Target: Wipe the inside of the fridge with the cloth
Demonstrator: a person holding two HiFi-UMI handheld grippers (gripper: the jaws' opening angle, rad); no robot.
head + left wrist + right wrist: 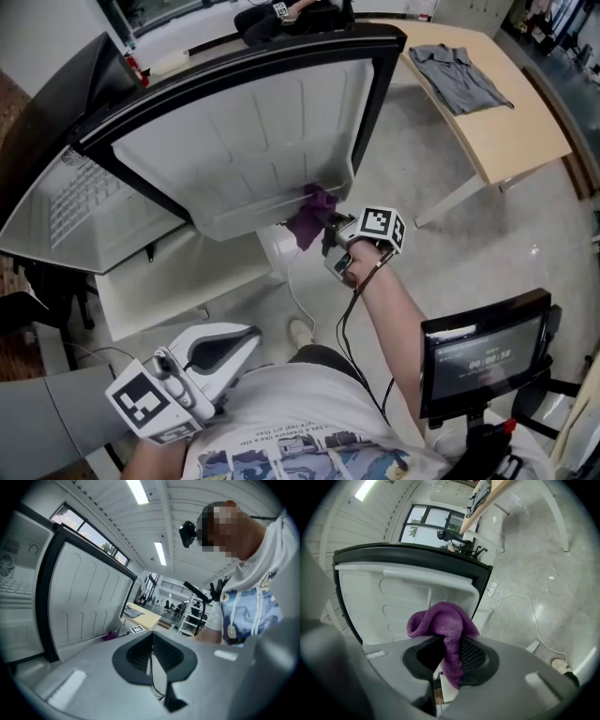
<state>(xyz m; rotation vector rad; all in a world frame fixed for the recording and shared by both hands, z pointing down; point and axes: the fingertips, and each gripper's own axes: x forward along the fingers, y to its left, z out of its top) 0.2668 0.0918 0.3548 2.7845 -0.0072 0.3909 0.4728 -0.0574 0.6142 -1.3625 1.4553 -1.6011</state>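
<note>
A small fridge stands open, its white door liner (253, 141) swung out toward me with a black frame around it. My right gripper (328, 234) is shut on a purple cloth (312, 214) and holds it against the lower right corner of the door's inner shelf. In the right gripper view the cloth (443, 630) bulges out between the jaws, in front of the door liner (393, 597). My left gripper (246, 339) hangs low by my waist, jaws together with nothing in them. The left gripper view shows the door liner (84, 602) and a bit of the cloth (110, 635).
The fridge's white interior (84, 202) lies at the left. A wooden table (487, 103) with a grey shirt (459, 73) stands at the back right. A white cable (525, 602) runs over the grey floor. A black screen on a stand (483, 352) is at my right.
</note>
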